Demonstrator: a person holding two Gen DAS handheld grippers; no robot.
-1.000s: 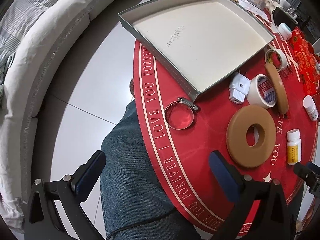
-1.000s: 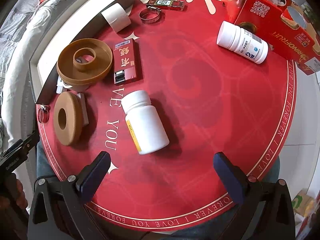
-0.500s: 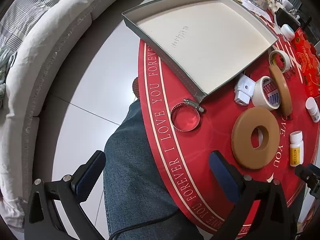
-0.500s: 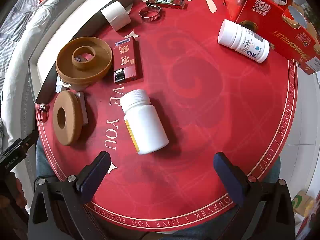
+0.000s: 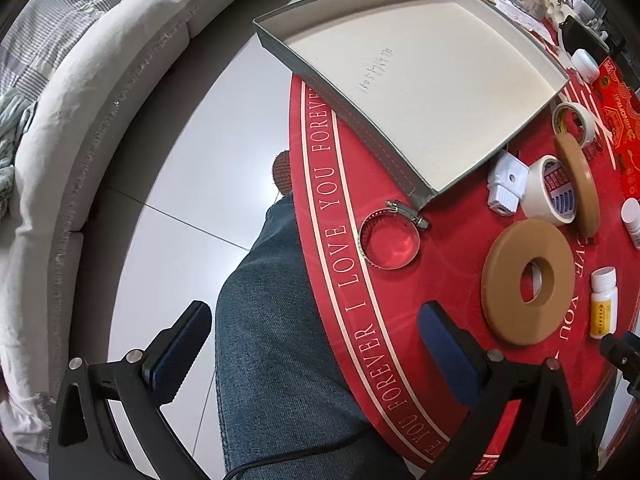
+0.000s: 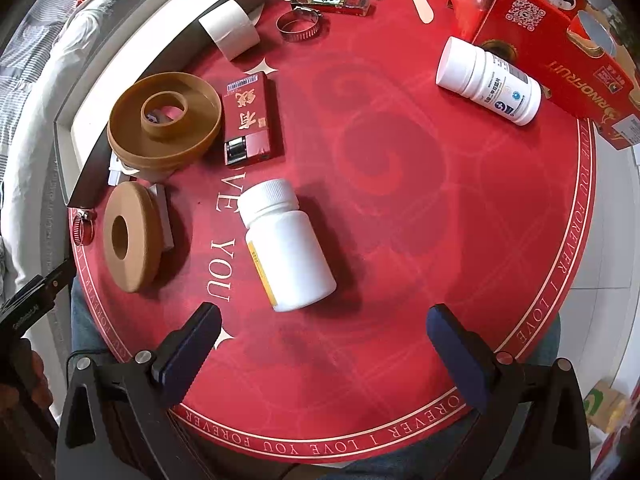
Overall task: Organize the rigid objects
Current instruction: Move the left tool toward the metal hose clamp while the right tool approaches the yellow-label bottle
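Both tongs stand wide apart and hold nothing. The left gripper (image 5: 312, 332) hangs over the table's near edge, one finger above the person's jeans (image 5: 280, 360), the other above the red tablecloth (image 5: 360, 320), touching neither. The right gripper (image 6: 324, 330) hovers just short of the white pill bottle (image 6: 286, 244), which lies on its side between the fingers' line and the brown flat ring (image 6: 132, 236). The shallow grey tray (image 5: 420, 96) sits at the far left of the table, a hose clamp (image 5: 390, 238) touching its near corner. A white plug (image 5: 506, 188) is partly hidden behind the tape roll (image 5: 550, 190).
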